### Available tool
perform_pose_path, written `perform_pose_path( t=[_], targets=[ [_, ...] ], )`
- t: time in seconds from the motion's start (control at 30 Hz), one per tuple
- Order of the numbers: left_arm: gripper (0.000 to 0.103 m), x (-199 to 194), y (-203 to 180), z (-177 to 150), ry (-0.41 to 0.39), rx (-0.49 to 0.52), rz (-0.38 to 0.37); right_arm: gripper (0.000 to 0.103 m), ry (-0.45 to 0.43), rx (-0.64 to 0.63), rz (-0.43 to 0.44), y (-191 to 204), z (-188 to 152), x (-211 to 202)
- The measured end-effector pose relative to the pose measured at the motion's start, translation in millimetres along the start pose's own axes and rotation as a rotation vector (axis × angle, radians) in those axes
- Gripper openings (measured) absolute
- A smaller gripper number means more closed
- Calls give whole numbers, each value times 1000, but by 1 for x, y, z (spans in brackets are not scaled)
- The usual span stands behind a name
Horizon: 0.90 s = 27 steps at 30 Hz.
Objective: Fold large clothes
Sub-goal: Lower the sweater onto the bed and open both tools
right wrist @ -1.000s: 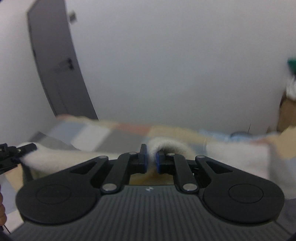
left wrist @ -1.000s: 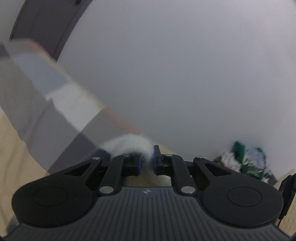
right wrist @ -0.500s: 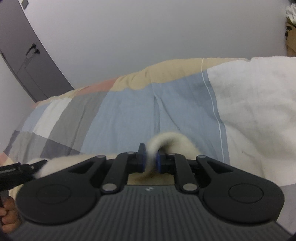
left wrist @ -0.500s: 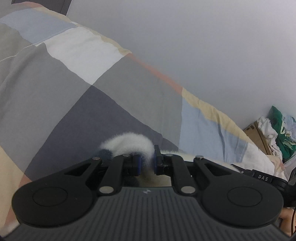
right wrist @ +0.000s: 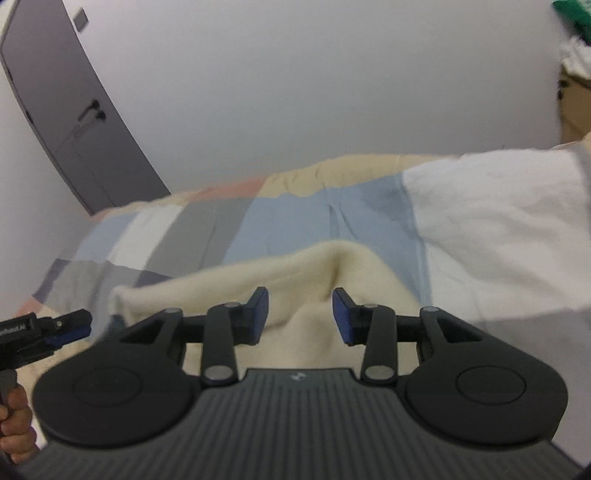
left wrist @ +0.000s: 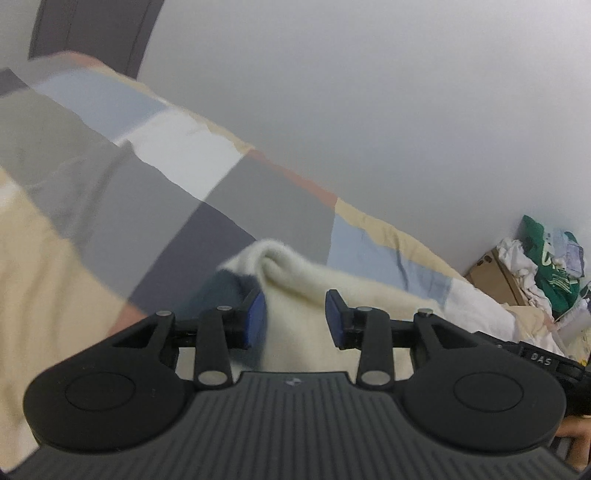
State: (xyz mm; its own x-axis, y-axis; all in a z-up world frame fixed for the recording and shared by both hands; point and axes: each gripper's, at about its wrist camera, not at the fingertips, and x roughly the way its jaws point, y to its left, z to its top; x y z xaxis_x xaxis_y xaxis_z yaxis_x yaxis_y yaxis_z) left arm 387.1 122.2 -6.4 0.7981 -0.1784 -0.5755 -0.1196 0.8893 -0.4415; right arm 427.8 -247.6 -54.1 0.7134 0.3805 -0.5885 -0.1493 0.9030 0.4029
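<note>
At the far left of the left wrist view, a dark grey door (left wrist: 92, 33) stands against the pale wall (left wrist: 369, 92). Below it a patchwork quilt (left wrist: 147, 192) of grey, blue, white, cream and salmon squares covers the bed and slopes down to the right. In the middle, a cream fleece garment (left wrist: 295, 280) lies on the quilt, one edge humped into a fold. The left gripper (left wrist: 294, 319) has that fold between its blue pads, and its jaws are opening, the pads no longer pressing on the cloth. To the far right a cardboard box (left wrist: 495, 275) holds a heap of white and green clothes (left wrist: 539, 258).

In the right wrist view, a hand (right wrist: 14, 428) at the lower left edge holds the left gripper, whose tip sits beside the garment's left corner. The cream garment stretches rightward across the quilt to the right gripper (right wrist: 300, 315), whose jaws are likewise opening, with a raised fold of fleece between the pads but not clamped. Farther right lies a white panel of the quilt (right wrist: 498, 221).
</note>
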Motion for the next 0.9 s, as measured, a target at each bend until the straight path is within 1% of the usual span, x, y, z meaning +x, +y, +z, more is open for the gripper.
perform_pose_path(
  t=[0.1, 0.27, 0.37, 0.47, 0.57, 0.63, 0.73, 0.83, 0.9],
  targets=[
    [42, -54, -2, -15, -27, 16, 20, 41, -25, 3, 1, 5, -14, -46],
    [42, -140, 4, -50, -46, 3, 74, 41, -71, 6, -1, 8, -50, -126],
    [42, -182, 14, -77, -53, -30, 92, 41, -73, -3, -27, 9, -77, -164],
    [42, -212, 22, -104, -38, -69, 107, 42, -77, 17, -32, 5, -102, -196],
    [42, -229, 25, -132, -37, -73, 100, 43, -59, 8, -74, 5, -119, -222],
    [42, -234, 24, -150, -27, -71, 94, 42, -36, -23, -86, 6, -127, -234],
    [42, -226, 16, -180, 5, -26, 83, 42, 10, -28, -124, 2, -139, -243],
    [43, -210, 1, -202, 73, 34, 80, 42, 33, -13, -166, -6, -153, -246],
    [48, -200, -8, -210, 103, 89, 73, 68, 53, 13, -202, -15, -162, -242]
  ],
)
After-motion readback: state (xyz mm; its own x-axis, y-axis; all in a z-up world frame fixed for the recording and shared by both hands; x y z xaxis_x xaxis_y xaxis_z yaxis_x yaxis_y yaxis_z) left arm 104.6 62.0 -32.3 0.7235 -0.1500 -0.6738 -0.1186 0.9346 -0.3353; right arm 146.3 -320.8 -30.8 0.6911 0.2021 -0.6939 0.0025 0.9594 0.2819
